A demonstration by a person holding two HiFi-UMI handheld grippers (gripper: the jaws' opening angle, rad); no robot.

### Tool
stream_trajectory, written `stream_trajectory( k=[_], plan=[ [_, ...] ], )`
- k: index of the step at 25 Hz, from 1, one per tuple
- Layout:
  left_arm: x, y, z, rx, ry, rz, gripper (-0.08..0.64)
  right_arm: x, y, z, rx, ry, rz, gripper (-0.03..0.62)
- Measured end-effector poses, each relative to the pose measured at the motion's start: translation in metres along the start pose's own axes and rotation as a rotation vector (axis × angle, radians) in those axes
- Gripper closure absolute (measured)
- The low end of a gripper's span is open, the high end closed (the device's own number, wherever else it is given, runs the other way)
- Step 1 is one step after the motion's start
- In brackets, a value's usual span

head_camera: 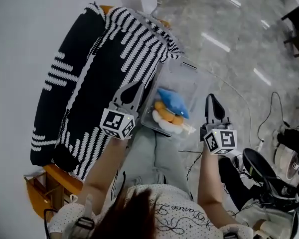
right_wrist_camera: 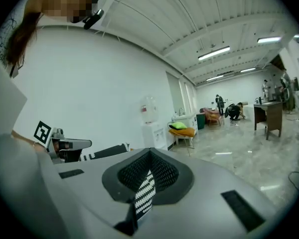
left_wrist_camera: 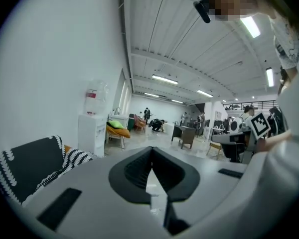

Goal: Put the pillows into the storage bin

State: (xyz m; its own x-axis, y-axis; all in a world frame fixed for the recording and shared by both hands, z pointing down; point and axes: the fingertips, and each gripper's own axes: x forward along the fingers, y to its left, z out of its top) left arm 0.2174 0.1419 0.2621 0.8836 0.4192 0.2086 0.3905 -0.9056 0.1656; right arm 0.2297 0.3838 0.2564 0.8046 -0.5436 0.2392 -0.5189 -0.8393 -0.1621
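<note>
Head view: clear storage bin (head_camera: 197, 81) at frame centre. Its left edge is overlapped by the striped pillows (head_camera: 124, 44) filling the upper left, w/ white wall (head_camera: 15, 29) beyond them, so no free room on that side. Open floor (head_camera: 229, 29) lies right of and above the bin; cables (head_camera: 271, 108) trail at right. Left gripper (head_camera: 134, 91) is over the bin's left edge and right gripper (head_camera: 212, 103) just off its right side, both held up clear of it. Bin is see-thru hard plastic, boxy. Inside it is a plush pillow (head_camera: 173, 103), blue on top, orange + white below, soft and lumpy. Striped pillows are knit-looking, black w/ white bars, on an orange wood bench (head_camera: 42, 188). Floor is glossy grey stone. Left gripper jaws are pressed together, nothing btwn. Right gripper jaws are also together; a black-white striped patch shows in the slit under the tips, can't tell if caught or lying beyond. Bin's far corner is hard to trace since the plastic is clear.
</note>
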Motion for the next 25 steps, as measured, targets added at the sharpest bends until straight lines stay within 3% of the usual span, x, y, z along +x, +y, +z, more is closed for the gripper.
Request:
stream_trajectory(
  k=[5, 9, 14, 25],
  plan=[
    [-0.014, -0.009, 0.063, 0.033, -0.059, -0.006, 0.557, -0.02, -0.001, 0.071, -0.035, -0.055, -0.011, 0.583],
    [-0.014, -0.04, 0.082, 0.063, -0.106, 0.019, 0.557, -0.052, -0.024, 0.105, -0.068, -0.13, -0.027, 0.583],
    [-0.003, -0.062, 0.093, 0.074, -0.137, -0.006, 0.557, -0.062, -0.043, 0.121, -0.076, -0.166, -0.068, 0.583],
    [-0.028, -0.05, 0.11, 0.069, -0.153, -0.036, 0.556, -0.042, 0.0, 0.125, -0.06, -0.157, -0.039, 0.583]
  ],
)
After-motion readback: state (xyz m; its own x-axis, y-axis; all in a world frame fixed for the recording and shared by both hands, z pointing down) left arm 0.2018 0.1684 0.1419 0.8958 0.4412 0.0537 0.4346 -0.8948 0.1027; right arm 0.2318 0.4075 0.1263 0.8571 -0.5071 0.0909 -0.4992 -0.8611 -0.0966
